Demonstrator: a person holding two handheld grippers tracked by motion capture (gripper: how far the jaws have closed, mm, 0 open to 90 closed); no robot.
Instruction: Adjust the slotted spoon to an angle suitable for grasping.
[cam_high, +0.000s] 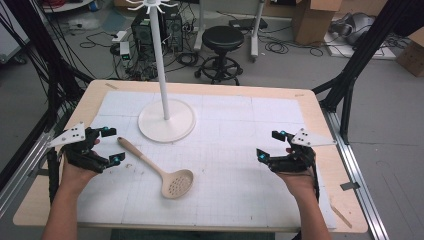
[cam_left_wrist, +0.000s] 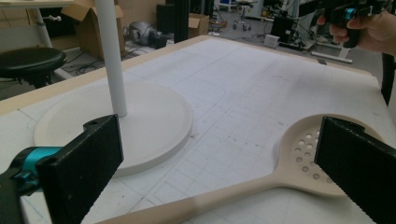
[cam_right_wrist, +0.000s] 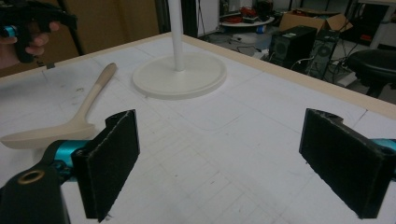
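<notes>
Spoon (cam_high: 159, 169) lies slanted, handle end just beside left gripper (cam_high: 111, 146), bowl end away. Both grippers wide, empty; right gripper (cam_high: 268, 144) far.

Both tongs held wide apart
Left tongs (cam_high: 109, 145) and right tongs (cam_high: 270, 144) gape open, jaws pointing inward, forearms low.

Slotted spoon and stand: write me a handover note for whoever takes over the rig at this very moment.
Left tool: open, holds nothing, close beside the handle end of the slotted spoon.
Right tool: open, holds nothing, at the right of the mat, away from the spoon.
Spoon: flat on the mat, in front of the white stand, apart from its base.
Done: nothing gripped so far.
Left: probably grasp the spoon by its handle; it may be meant for the stand's hooks.
</notes>
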